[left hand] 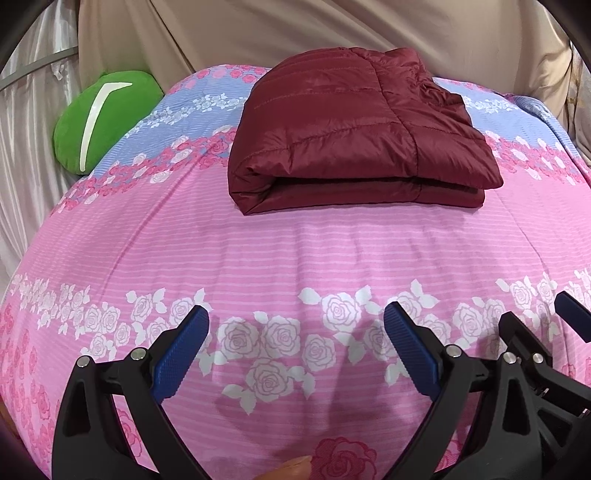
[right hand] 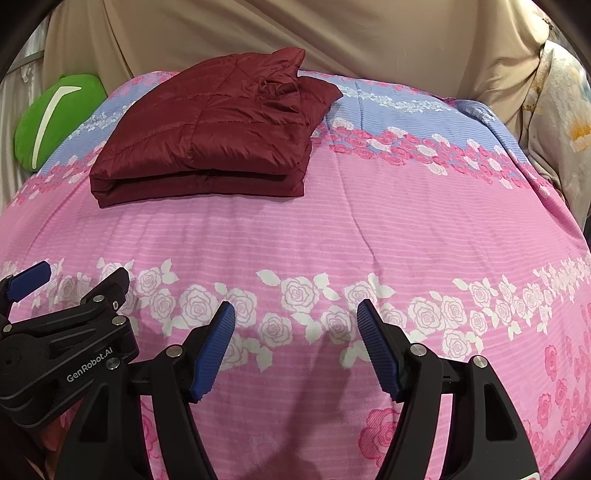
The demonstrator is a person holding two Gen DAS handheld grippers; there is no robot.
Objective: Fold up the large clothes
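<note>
A dark red quilted jacket (left hand: 354,133) lies folded into a thick rectangle on the far half of the bed, its folded edge toward me; the right wrist view shows the jacket (right hand: 207,144) at upper left. My left gripper (left hand: 297,319) hovers open over the pink rose-print bedspread (left hand: 295,258), well short of the jacket, with nothing between its blue pads. My right gripper (right hand: 295,314) is open too, empty, over the bedspread (right hand: 369,229) and beside the left one. Each gripper shows at the edge of the other's view.
A green cushion (left hand: 103,118) with a white stripe rests at the bed's far left corner, also in the right wrist view as the green cushion (right hand: 55,114). Beige drapes (left hand: 295,33) hang behind the bed. A pale floral cloth (right hand: 561,122) hangs at the right.
</note>
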